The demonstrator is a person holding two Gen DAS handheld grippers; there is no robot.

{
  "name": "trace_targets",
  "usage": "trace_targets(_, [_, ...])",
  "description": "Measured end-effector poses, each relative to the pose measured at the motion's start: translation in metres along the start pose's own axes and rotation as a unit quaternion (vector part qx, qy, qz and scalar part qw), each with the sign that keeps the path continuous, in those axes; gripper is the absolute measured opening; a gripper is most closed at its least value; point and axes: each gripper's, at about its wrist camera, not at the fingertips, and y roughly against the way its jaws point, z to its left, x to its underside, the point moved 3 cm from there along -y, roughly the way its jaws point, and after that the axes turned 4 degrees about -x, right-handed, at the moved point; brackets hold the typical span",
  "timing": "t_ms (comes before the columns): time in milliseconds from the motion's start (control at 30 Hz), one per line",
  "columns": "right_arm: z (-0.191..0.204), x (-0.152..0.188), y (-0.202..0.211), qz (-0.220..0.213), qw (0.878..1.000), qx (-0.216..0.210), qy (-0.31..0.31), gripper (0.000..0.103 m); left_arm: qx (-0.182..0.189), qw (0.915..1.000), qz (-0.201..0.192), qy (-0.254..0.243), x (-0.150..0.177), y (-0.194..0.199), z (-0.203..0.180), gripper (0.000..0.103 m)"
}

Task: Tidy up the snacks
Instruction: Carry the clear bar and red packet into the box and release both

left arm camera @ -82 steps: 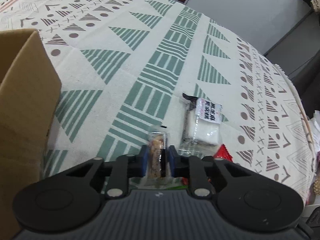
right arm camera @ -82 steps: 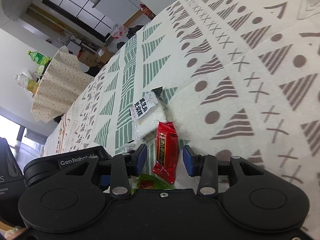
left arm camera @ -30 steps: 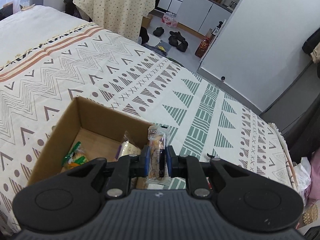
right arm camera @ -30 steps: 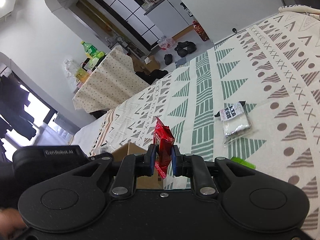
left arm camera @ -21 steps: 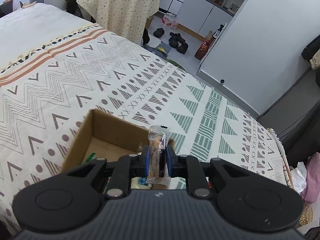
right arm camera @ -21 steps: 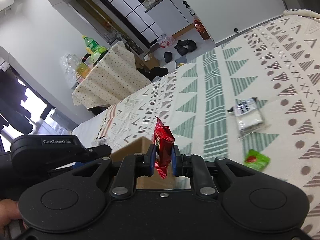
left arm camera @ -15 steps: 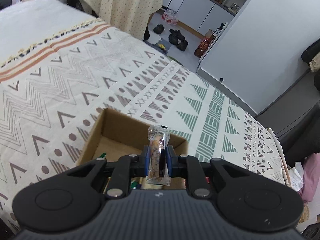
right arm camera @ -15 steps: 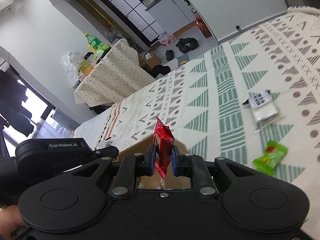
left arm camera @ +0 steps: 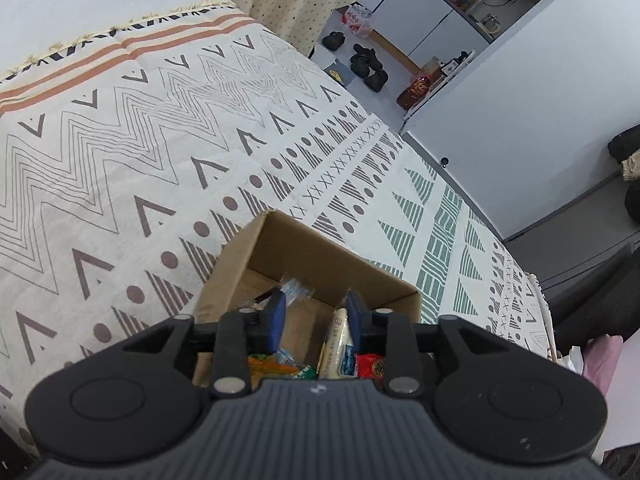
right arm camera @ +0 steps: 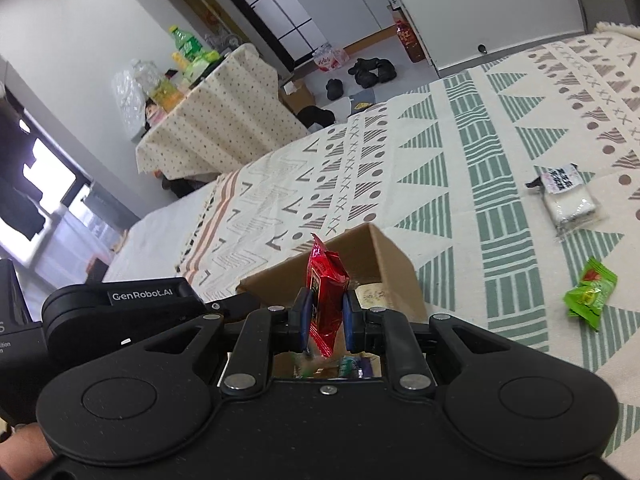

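Holding assorted snacks, the cardboard box (left arm camera: 256,248) sits under spread, empty left fingers (left arm camera: 276,316); right fingers (right arm camera: 349,322) pinch a red packet (right arm camera: 326,296).

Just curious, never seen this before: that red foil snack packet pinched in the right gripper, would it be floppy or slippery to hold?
Probably light and fairly floppy: the red foil snack packet is thin and creased, though it stands upright above the right gripper. Its glossy wrapper looks slippery, so it may slide out as soon as the grip loosens over the brown cardboard box.

Brown cardboard box (left arm camera: 256,256), red snack packet (right arm camera: 326,280), bright green wrapper (right arm camera: 590,292), white packet with black label (right arm camera: 568,196), cream blanket (left arm camera: 120,152) patterned with grey-brown zigzags, dots, green striped triangles, blue-padded black grippers.
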Motion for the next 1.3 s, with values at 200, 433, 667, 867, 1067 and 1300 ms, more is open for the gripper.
trace_targets(200, [0.01,0.0,-0.01,0.006,1.0,0.015,0.01,0.021,-0.009,0.9999,-0.008,0.004,-0.003,0.009,0.012,0.065])
trace_targets(433, [0.008,-0.002,-0.004,-0.002,1.0,0.019,-0.002,0.036,-0.021,0.9998,-0.005,0.006,-0.002,0.016,0.015,0.086])
trace_targets(667, [0.0,0.0,0.017,-0.01,1.0,0.027,-0.011,0.043,-0.019,0.9996,-0.018,-0.004,0.005,0.027,0.003,0.095])
trace_targets(867, [-0.021,0.0,0.043,-0.024,0.999,0.037,-0.024,0.053,-0.014,0.9995,-0.022,-0.021,0.018,0.033,-0.018,0.096])
trace_targets(1067, [-0.044,0.0,0.067,-0.035,0.998,0.047,-0.029,0.065,-0.007,0.9991,-0.018,-0.037,0.037,0.036,-0.04,0.096])
trace_targets(1300, [-0.07,0.001,0.091,-0.048,0.997,0.053,-0.039,0.082,-0.012,0.9976,-0.012,-0.067,0.062,0.033,-0.067,0.096])
